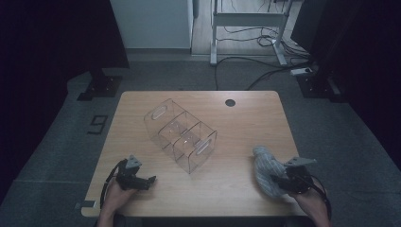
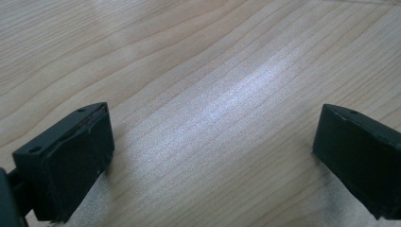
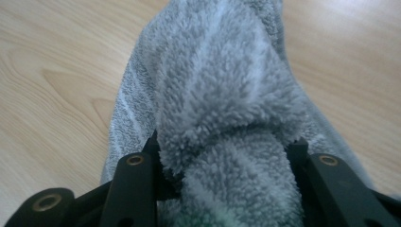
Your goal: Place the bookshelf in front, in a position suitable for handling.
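Holding a fluffy grey sock (image 3: 222, 104): right gripper (image 1: 288, 181), jaws squeezing it | left gripper (image 1: 140, 179): jaws wide apart, nothing inside, low over wooden table (image 1: 236, 137) | clear box (image 1: 182, 135): mid-table

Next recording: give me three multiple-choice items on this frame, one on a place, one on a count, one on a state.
1. Where does the grey fluffy sock lie on the table?
A. near right corner
B. far left corner
C. inside the organiser

2. How many compartments does the clear organiser have?
A. one
B. three
C. six

3. What is between the fingers of the left gripper?
A. the sock
B. nothing
C. the organiser

A: the sock sits by the right gripper at the near right edge, its fingers pressed on it.
B: two dividers split the organiser into three.
B: the left gripper view shows bare wood between wide-open fingers.
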